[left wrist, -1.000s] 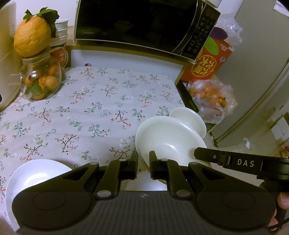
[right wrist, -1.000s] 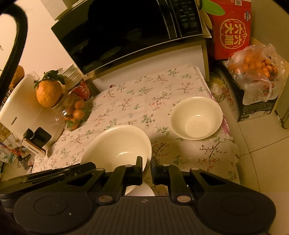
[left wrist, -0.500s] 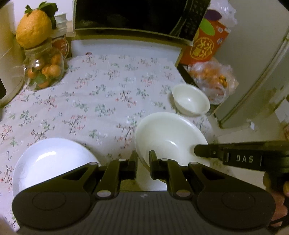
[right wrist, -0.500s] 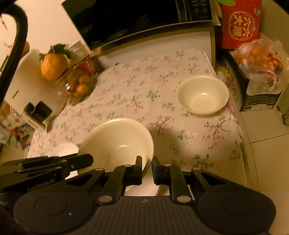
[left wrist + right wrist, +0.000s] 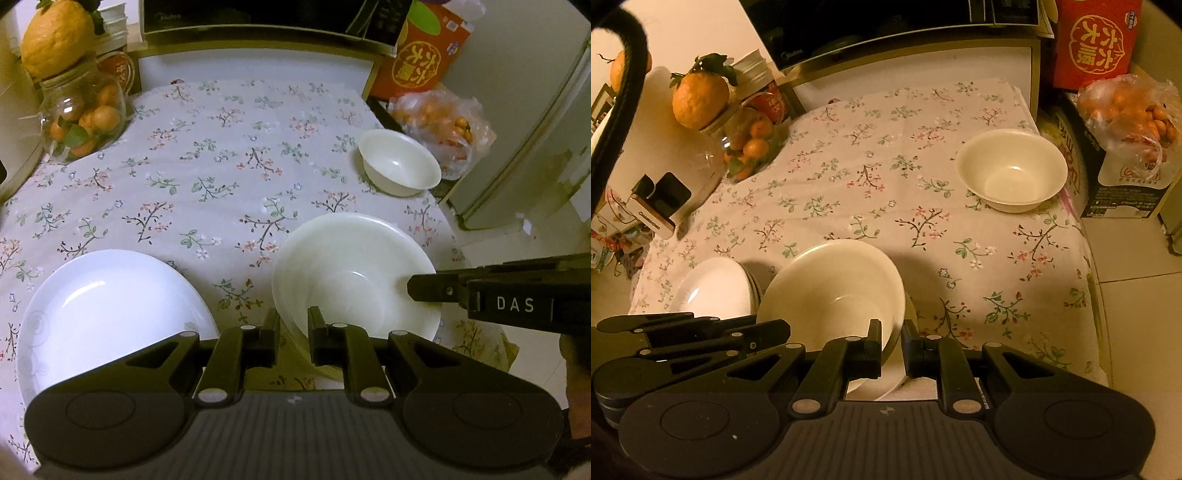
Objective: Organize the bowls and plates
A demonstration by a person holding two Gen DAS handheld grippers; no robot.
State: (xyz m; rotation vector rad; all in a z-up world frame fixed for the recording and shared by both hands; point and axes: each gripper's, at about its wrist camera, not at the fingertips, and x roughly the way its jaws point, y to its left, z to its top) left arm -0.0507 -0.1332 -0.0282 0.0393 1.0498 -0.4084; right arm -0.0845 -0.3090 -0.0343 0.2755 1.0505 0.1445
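While both tongs pinch the rim of the big bowl (image 5: 354, 273), worth keeping the lift level and slow.

Left tongs (image 5: 293, 332): narrowed onto the near-left rim, wall of the bowl between the fingers. Right tongs (image 5: 891, 341): same on the near-right rim; also visible from the left view as the black bar reaching in over the right rim. Looks like a two-point hold, bowl upright, mouth up. Cannot tell whether already clear of the worktop (image 5: 207, 155) or just resting; right view shows a paler disc edge under it, possibly a plate beneath, not certain.

Layout:
- white plate (image 5: 107, 317) near-left, just beside the big bowl, apart from it
- small bowl (image 5: 1012, 170) far-right, close to the cloth edge, well apart from the big bowl
- fruit jar (image 5: 81, 114) far-left, out of the path

Likely step: moving the big bowl to stack. Judgement only.

Tips:
- move both hands together, same height; any skew twists the rim out of one pinch
- glazed ceramic, smooth, heavy-ish: thin rim grip prone to slipping, so no jerks
- clear the plate rim before going sideways
- lower flat, centre first, then release one side at a time
- mind the small bowl near the edge
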